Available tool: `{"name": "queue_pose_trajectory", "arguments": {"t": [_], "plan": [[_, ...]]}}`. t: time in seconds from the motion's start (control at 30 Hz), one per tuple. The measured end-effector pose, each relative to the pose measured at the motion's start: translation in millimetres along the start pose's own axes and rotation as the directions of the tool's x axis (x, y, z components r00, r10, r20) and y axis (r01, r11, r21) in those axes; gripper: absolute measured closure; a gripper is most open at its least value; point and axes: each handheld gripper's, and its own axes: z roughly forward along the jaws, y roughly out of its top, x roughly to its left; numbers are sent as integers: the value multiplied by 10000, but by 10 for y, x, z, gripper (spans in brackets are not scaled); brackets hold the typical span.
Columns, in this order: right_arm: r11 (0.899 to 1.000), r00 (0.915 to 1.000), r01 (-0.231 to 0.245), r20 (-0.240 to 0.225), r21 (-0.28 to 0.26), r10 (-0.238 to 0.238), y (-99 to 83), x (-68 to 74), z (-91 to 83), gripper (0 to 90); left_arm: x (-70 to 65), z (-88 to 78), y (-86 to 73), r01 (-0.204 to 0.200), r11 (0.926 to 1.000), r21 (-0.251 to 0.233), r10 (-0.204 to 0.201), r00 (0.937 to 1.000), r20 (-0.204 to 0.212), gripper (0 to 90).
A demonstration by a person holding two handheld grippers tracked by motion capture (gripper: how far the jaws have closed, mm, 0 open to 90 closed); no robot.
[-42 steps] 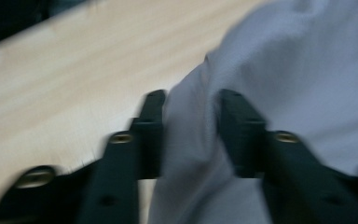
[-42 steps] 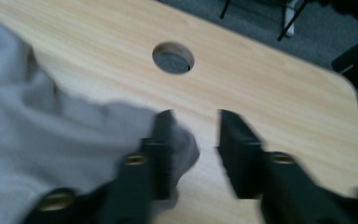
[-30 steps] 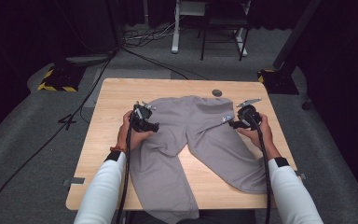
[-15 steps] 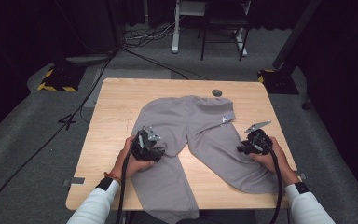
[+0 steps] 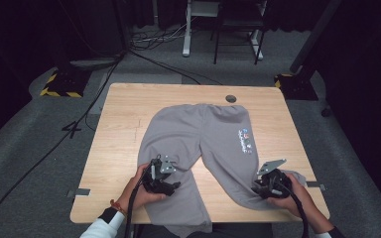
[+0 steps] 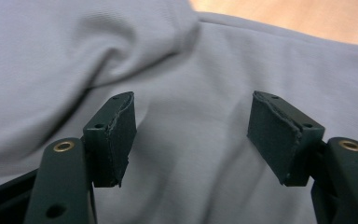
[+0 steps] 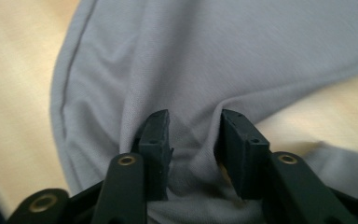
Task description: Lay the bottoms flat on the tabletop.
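Grey trousers [image 5: 203, 134] lie spread flat on the wooden table [image 5: 124, 129], waist at the far side and legs toward the near edge. My left gripper [image 5: 174, 185] hovers low over the left leg; in the left gripper view its jaws [image 6: 193, 105] stand wide apart above the smooth cloth [image 6: 214, 60] after narrowing a little, and grip nothing. My right gripper [image 5: 257, 190] is at the lower end of the right leg. Its jaws [image 7: 195, 116] have just been closing, with a raised fold of the grey cloth [image 7: 223, 51] bunched and pinched between the pads.
A small coloured print [image 5: 245, 140] marks the right leg. A dark round cable hole [image 5: 230, 98] sits near the table's far edge. Beyond the table, the grey carpet holds cables, a yellow-and-black striped base [image 5: 59, 84] and white desk legs [image 5: 186, 29].
Both hands have drawn back from beside the waist toward the near edge, along the two legs. The right jaws have narrowed onto a fold of the right leg.
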Motion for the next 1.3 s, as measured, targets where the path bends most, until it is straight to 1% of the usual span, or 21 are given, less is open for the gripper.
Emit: {"name": "queue_pose_trajectory", "arguments": {"t": [0.1,0.17,0.2,0.23,0.3,0.37,0.4,0.43,0.57,0.67,0.7,0.77,0.83,0.87,0.9,0.97,1.07,1.1,1.13,1.2,1.3], "plan": [[9995,9991,282,-318,141,-277,14,180,2,569,-135,-29,-44,-189,9998,-43,190,9993,329,325],[9985,9987,496,-160,212,-493,19,261,-16,486,-198,-41,-66,-291,9996,-59,293,9986,441,314],[9986,9987,497,60,153,-498,11,266,-45,477,-225,-47,-79,-362,9993,-111,367,9983,460,309],[9991,9989,416,224,-5,-416,-12,237,-88,484,-240,-56,-91,-379,9992,-127,384,9984,406,309],[9983,9996,-266,-10,-518,266,-114,97,-204,484,-231,-65,-113,-373,9992,-162,382,9976,580,306],[9962,9988,-493,16,-718,496,-216,2,-283,487,-199,-69,-126,-336,9993,-156,344,9977,583,292],[9961,9990,-446,-81,-764,441,-272,-18,-320,486,-181,-69,-130,-277,9995,-153,285,9982,532,287],[9958,9999,-131,14,-904,133,-323,-17,-354,486,-161,-65,-130,-257,9995,-158,264,9984,505,275],[9943,9975,572,477,-902,-530,-494,-40,-470,475,-169,-47,-119,-61,9998,-195,68,9993,362,244],[9918,9974,173,709,-1265,-83,-614,-155,-599,478,-169,-33,-89,-264,9994,-207,272,9990,368,247],[9904,9960,11,885,-1383,112,-651,-195,-637,500,-162,-25,-82,-216,9995,-246,224,9992,323,247],[9914,9935,-239,1074,-1288,379,-716,-257,-667,527,-128,-15,-76,-88,9997,-243,97,9993,359,246],[9947,9932,-307,1091,-985,414,-761,-277,-641,564,-98,-15,-76,-23,9998,-222,31,9994,340,247],[9962,9946,-243,985,-837,325,-778,-276,-617,586,-88,-14,-79,8,9996,-265,0,9996,293,248],[9979,9973,-183,698,-619,226,-794,-269,-582,597,-82,-15,-82,6,9997,-263,2,9995,301,248],[9996,9989,40,461,-274,-27,-801,-243,-525,627,-77,-20,-88,33,9997,-255,-24,9995,326,249],[9987,9986,401,-358,311,-390,-788,-166,-462,663,-76,-20,-91,20,9997,-263,-12,9995,320,249],[9966,9966,614,-580,556,-581,-778,-130,-439,663,-77,-19,-92,16,9996,-267,-8,9995,322,249],[9946,9945,833,-692,613,-790,-770,-88,-432,673,-78,-19,-93,20,9996,-277,-10,9994,336,248],[9910,9861,1095,-1334,775,-985,-751,-24,-430,669,-82,-20,-96,26,9996,-276,-16,9994,348,249],[9828,9677,1604,-2111,920,-1382,-707,127,-418,649,-102,-17,-93,5,9996,-276,6,9992,392,245]]}}
